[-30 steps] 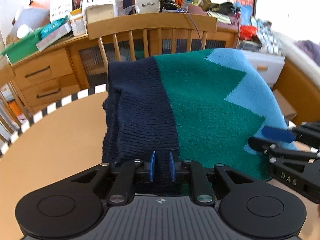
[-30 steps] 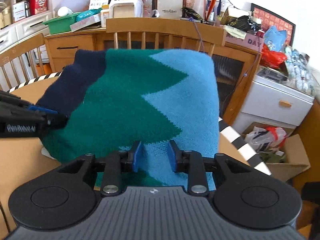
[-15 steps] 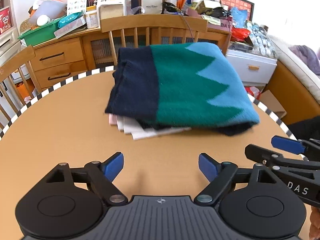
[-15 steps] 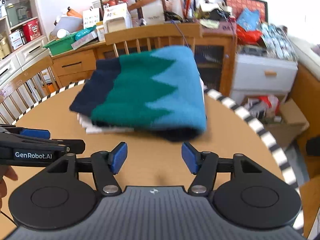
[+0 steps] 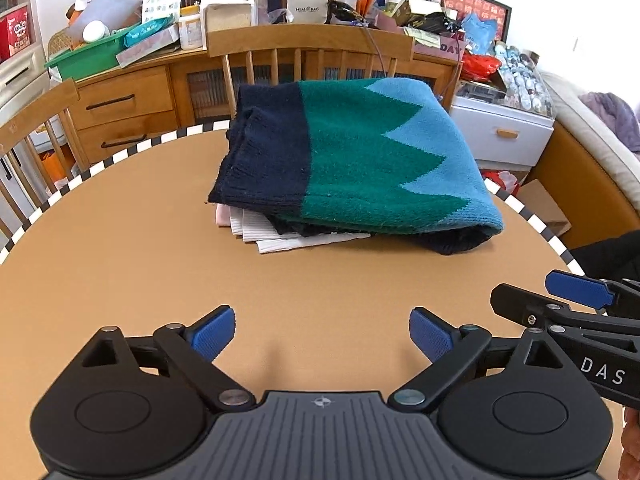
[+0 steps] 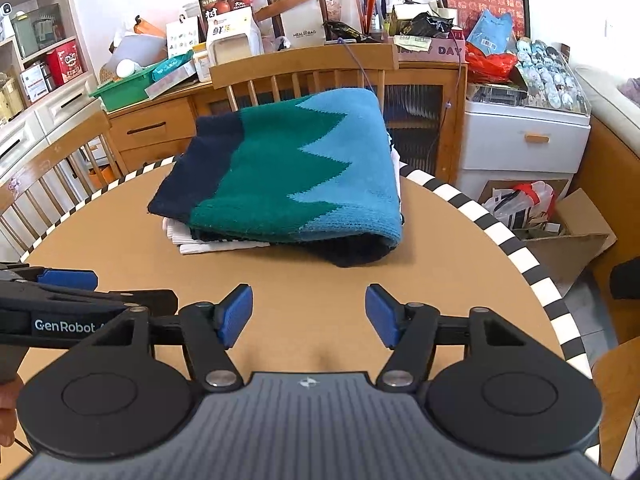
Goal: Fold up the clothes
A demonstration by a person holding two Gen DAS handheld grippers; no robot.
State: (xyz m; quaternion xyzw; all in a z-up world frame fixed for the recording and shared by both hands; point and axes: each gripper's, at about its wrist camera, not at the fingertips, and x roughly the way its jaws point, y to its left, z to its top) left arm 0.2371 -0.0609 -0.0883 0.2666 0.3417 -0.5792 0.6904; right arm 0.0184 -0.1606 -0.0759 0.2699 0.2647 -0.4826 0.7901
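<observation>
A folded knit sweater, navy, green and light blue in zigzag bands, lies on top of a stack of folded white and pink clothes at the far side of the round table. It also shows in the right wrist view. My left gripper is open and empty above the near part of the table, well short of the stack. My right gripper is open and empty too, beside the left one, and it also shows in the left wrist view.
The table has a black-and-white checked rim. A wooden chair stands behind the stack, another chair at the left. A cluttered sideboard, a white drawer unit and a cardboard box stand beyond.
Both grippers were shut on the sweater's near edge a second ago. They opened, let it go on the stack, and drew back toward the near side of the table.
</observation>
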